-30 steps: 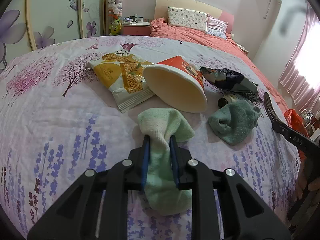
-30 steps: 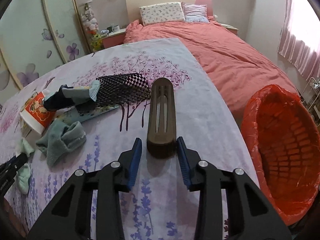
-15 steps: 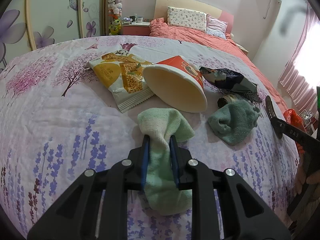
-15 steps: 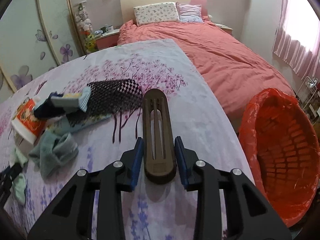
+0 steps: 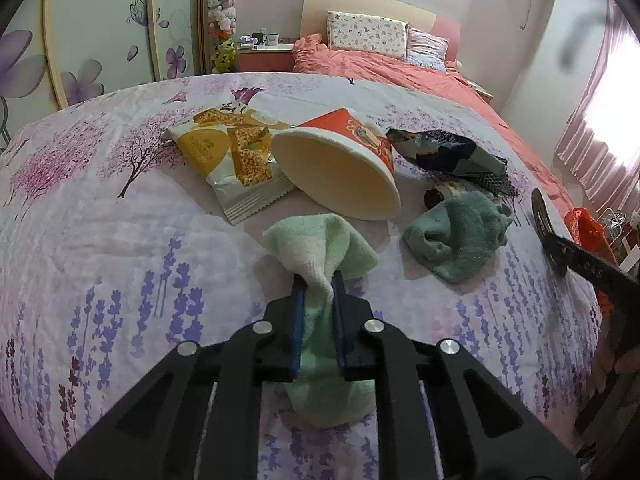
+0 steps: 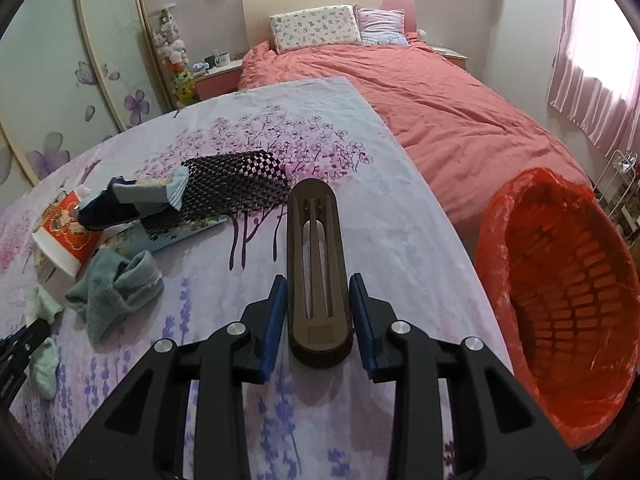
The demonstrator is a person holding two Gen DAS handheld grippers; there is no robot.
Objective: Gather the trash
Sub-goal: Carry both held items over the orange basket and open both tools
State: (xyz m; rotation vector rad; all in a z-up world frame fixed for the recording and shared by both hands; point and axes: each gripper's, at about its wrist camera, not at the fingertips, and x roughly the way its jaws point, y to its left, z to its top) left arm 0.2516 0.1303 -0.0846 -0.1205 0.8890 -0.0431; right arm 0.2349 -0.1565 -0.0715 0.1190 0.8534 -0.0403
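Two grippers: each has something between its blue pads, over a floral bedsheet (image 5: 100, 240).
Left gripper (image 5: 317, 312): jaws have just been closing and now pinch the pale green sock (image 5: 320, 248) at its middle, cloth bunched between them, probably so the limp fabric lifts in one piece.
Right gripper (image 6: 319, 312): jaws part-open, hugging the near end of a long brown slotted case (image 6: 316, 256); whether the pads press on it I cannot tell.
Trash left on the sheet: snack wrapper (image 5: 228, 156), tipped paper cup (image 5: 340, 172), dark wrapper (image 5: 444, 156), all beyond the sock.
Bin: the red-lined basket (image 6: 560, 292) stands just off the bed's right edge, close to the right gripper, likely for short drops.
Darker green sock (image 5: 456, 236): lies loose, right of the cup.
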